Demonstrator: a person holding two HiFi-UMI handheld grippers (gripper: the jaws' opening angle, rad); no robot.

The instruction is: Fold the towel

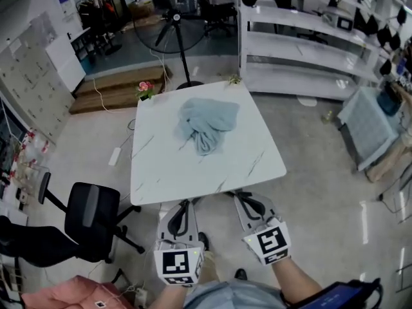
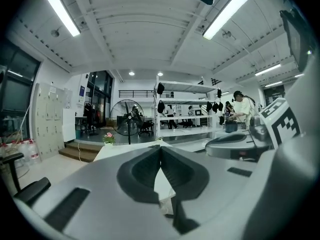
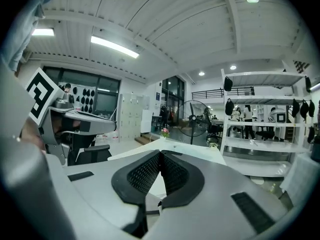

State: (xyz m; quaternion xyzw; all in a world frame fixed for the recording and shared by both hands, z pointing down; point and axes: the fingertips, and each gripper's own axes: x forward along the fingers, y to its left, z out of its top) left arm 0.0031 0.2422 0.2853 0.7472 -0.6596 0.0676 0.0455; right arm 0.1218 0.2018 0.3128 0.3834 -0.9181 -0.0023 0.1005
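The crumpled pale blue cloth towel (image 1: 206, 124) lies bunched on the white marble-look square surface (image 1: 174, 166), a little toward twelve o'clock from its middle. By the six o'clock edge, well apart from the towel, the left tool (image 1: 185, 203) and right tool (image 1: 242, 197) are both clenched on nothing, their jaws pressed together. A black pedestal fan (image 1: 177, 18) stands beyond at twelve o'clock, and a black office chair (image 1: 90, 221) at eight.

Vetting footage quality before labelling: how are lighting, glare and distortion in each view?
Head view: even light, crumpled towel sharp on the table, faint glare on the floor at right, edges bowed. Left gripper view: heavy fisheye, black corners, tube lights blown out. Right gripper view: same fisheye and dark corners, strip light bright.
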